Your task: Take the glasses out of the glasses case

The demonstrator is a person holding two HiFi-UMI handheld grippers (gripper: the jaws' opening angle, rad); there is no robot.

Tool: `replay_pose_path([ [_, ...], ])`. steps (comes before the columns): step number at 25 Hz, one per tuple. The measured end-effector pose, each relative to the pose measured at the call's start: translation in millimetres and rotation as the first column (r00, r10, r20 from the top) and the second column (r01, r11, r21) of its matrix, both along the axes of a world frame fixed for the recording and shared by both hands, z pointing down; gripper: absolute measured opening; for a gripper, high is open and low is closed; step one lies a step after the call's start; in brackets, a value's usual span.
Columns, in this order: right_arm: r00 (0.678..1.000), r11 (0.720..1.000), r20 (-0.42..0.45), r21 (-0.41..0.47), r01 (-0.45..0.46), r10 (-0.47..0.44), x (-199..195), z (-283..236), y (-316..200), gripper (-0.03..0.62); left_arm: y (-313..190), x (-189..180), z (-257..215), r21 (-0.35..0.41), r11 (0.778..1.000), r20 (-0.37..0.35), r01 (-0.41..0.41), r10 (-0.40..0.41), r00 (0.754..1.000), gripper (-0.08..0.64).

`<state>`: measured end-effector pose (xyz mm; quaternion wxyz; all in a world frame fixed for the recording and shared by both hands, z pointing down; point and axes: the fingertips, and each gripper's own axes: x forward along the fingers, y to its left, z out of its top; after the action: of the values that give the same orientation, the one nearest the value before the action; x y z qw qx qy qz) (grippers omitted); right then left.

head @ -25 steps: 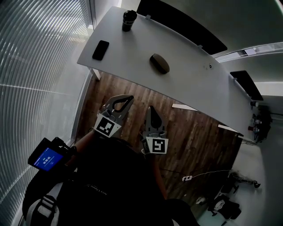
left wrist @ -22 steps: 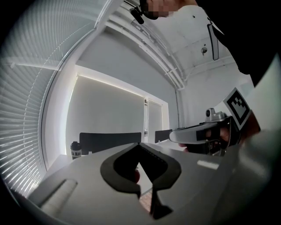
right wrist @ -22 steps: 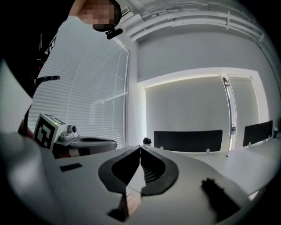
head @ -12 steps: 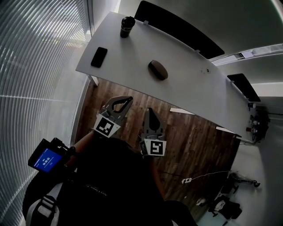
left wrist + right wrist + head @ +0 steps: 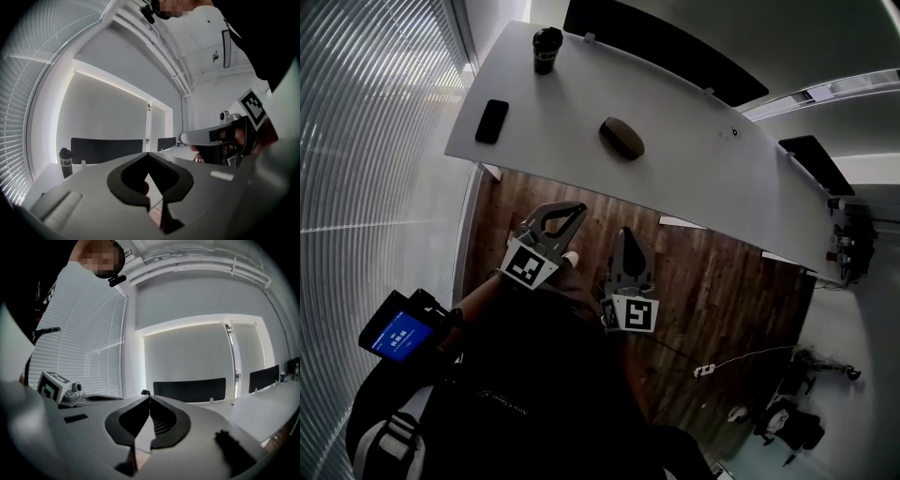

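Note:
The dark oval glasses case [image 5: 622,138] lies closed on the white table [image 5: 703,178], near its middle. Both grippers hang over the wooden floor, short of the table's near edge. My left gripper [image 5: 580,208] is shut, tips together, with nothing between them. My right gripper [image 5: 624,231] sits just to its right, also shut and empty. In the left gripper view the joined jaws [image 5: 148,153] point level toward the table, with the right gripper [image 5: 220,138] beside them. The right gripper view shows its own tips [image 5: 150,396] closed; the case is hidden in both gripper views.
A black phone [image 5: 491,121] and a dark cup [image 5: 547,49] rest on the table's left end. A long dark panel [image 5: 666,47] runs behind the table. Window blinds [image 5: 375,141] fill the left side. Bags and cables [image 5: 778,427] lie on the floor at lower right.
In the head view the table and its objects have slid up and to the left. Both grippers stay shut and have shifted slightly; a shoe tip now shows under the left gripper.

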<state>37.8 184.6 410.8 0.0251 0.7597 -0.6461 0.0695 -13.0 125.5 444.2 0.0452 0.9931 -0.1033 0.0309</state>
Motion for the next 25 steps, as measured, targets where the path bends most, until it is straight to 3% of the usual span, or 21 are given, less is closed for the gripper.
replay_pose_path([
  [8,0.998,0.998,0.043,0.052,-0.041,0.038,54.4,2.6,-1.8,0.008,-0.1,45.1,7.9,0.033,0.999,0.047,-0.024,0.022,0.999,0.005],
  [15,0.998,0.997,0.054,0.072,0.016,-0.020,134.4,-4.8,-0.9,0.008,8.5,115.9,-9.4,0.080,0.997,0.075,0.015,-0.021,0.997,0.005],
  [20,0.996,0.994,0.056,0.092,0.057,-0.062,154.7,-13.1,-19.9,0.008,-1.3,130.3,-15.4,0.077,0.996,0.086,0.047,-0.054,0.995,0.005],
  [25,0.991,0.990,0.074,0.089,0.109,-0.115,200.5,3.7,-24.5,0.008,-4.0,175.7,0.4,0.088,0.991,0.111,0.098,-0.107,0.988,0.005],
])
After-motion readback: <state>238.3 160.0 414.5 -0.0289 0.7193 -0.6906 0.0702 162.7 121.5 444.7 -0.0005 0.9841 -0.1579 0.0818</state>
